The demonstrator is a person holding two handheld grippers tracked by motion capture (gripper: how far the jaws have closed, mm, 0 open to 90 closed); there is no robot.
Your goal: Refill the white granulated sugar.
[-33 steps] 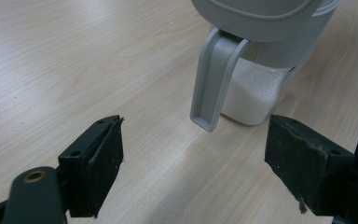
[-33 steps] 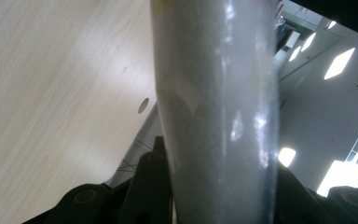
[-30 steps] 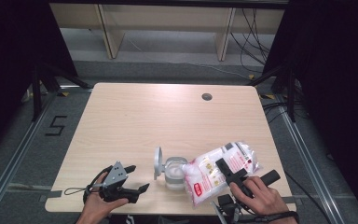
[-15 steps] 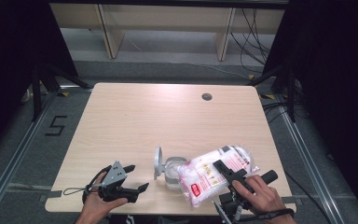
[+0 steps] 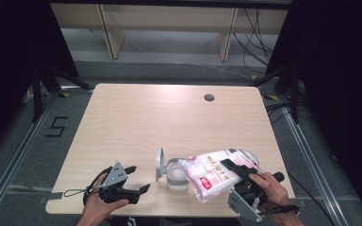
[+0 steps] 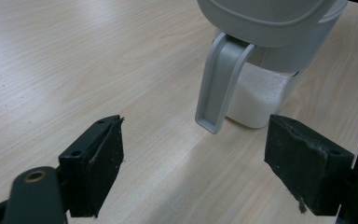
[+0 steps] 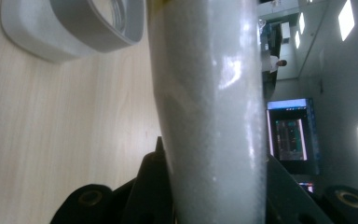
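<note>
A clear plastic container (image 5: 176,175) with white grains in its bottom stands near the table's front edge, its grey flip lid (image 5: 160,164) open and upright on its left. My right gripper (image 5: 238,170) is shut on a plastic bag of white grains (image 5: 215,173) with red print, tilted so its open end reaches over the container's mouth. In the right gripper view the bag (image 7: 212,102) rises between the jaws beside the container's grey rim (image 7: 81,32). My left gripper (image 5: 136,180) rests open on the table left of the container (image 6: 258,98), whose lid (image 6: 221,84) hangs toward it.
The light wooden table (image 5: 160,122) has a round cable hole (image 5: 209,98) at the back right. Dark stands and cables flank the table on both sides. A floor marking "5" (image 5: 56,127) lies to the left.
The right gripper has tipped the bag a little further left and down over the container's mouth. The left gripper has stayed put.
</note>
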